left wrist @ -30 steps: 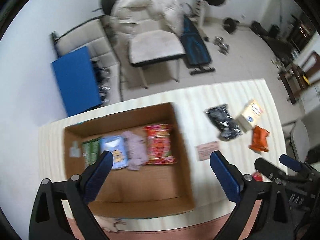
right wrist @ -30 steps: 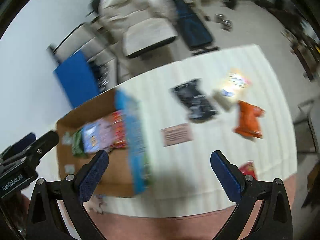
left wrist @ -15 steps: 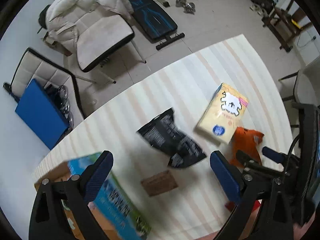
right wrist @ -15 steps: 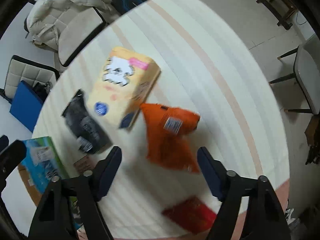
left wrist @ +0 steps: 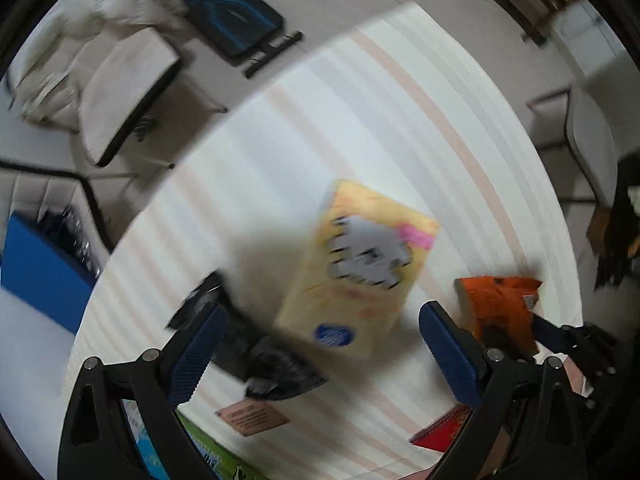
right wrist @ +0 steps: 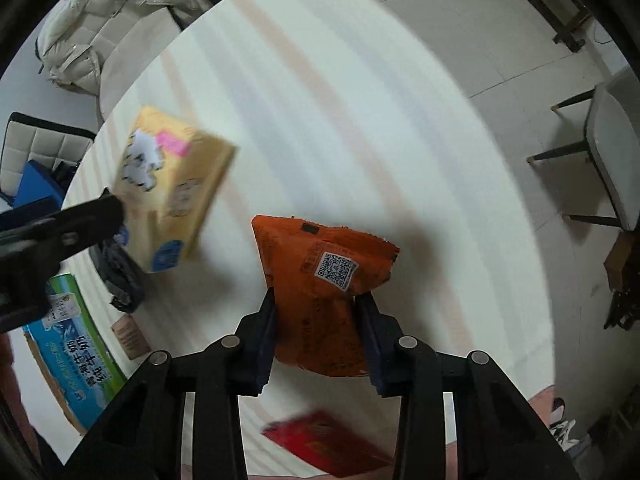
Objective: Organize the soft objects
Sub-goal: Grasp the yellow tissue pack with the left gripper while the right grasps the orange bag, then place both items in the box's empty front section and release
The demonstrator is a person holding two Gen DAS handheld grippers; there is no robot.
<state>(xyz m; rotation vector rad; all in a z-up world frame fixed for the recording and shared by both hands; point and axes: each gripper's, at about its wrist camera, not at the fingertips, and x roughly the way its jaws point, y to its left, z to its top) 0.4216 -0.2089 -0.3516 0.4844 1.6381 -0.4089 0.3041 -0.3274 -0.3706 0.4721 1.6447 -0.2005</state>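
We see the orange packet (right wrist: 320, 292) lying on the striped table (right wrist: 360, 120), its long axis running away from us. Our right tool (right wrist: 318, 320) is closing, pads pinching its near end. The yellow pack (left wrist: 356, 268) lies just left, under our spread left tool (left wrist: 320, 344); a black pouch (left wrist: 256, 348) and red packet (right wrist: 324, 444) sit nearby. The far side of the table is bare.

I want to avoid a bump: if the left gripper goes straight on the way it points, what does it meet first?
Most likely the yellow pack, which lies on the striped table between the open fingers of the left gripper. The black bag beside it is close too; blur makes depth unsure.
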